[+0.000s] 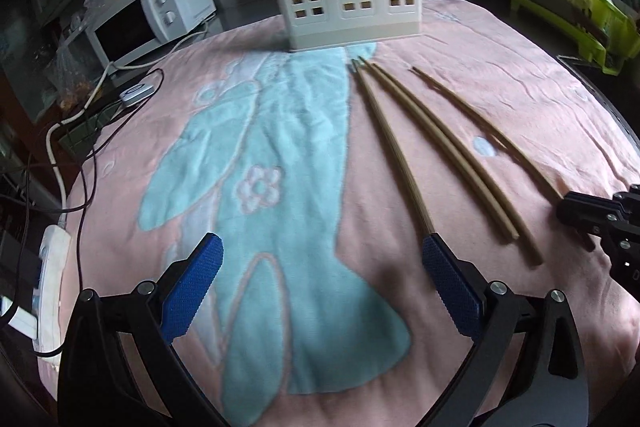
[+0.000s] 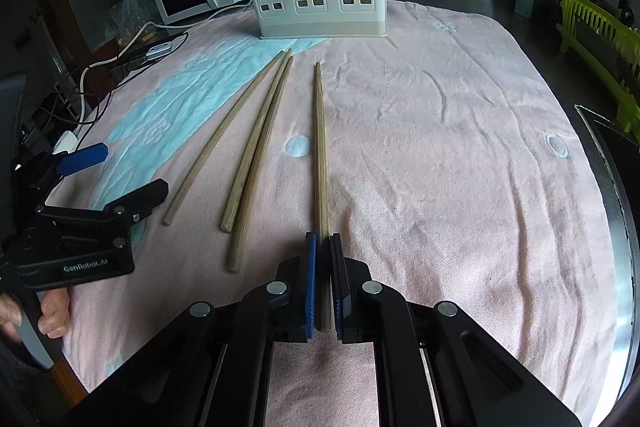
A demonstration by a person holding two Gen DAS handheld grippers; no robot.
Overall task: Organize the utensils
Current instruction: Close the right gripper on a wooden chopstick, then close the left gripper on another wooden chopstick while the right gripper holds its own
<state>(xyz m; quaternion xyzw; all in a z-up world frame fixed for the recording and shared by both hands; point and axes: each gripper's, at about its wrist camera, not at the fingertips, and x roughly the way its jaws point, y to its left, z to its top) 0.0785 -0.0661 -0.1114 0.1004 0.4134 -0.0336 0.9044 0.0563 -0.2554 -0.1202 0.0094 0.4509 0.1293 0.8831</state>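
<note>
- The right gripper (image 2: 323, 247) is pressed together on the thick end of one wooden chopstick (image 2: 319, 147), which runs straight ahead of its blue pads toward the utensil holder (image 2: 320, 3).
- The left gripper (image 1: 320, 267) is spread wide with nothing between its ribbed blue pads; a single chopstick (image 1: 390, 147) ends right at its right fingertip.
- A touching pair of chopsticks (image 2: 256, 155) lies between the two grippers, just left of the pinched stick.
- The chopsticks are judged light, stiff and tapered, with a grained, slightly rough surface; round sections are likely to roll, so the thick near end is judged the best place to grip.
- The holder is pale, rigid plastic pierced by arched windows; chopsticks already stand in it, far ahead of both grippers.
- A soft, wrinkled pink-and-blue towel (image 2: 440, 147) lies underneath and is judged to damp rolling.
</note>
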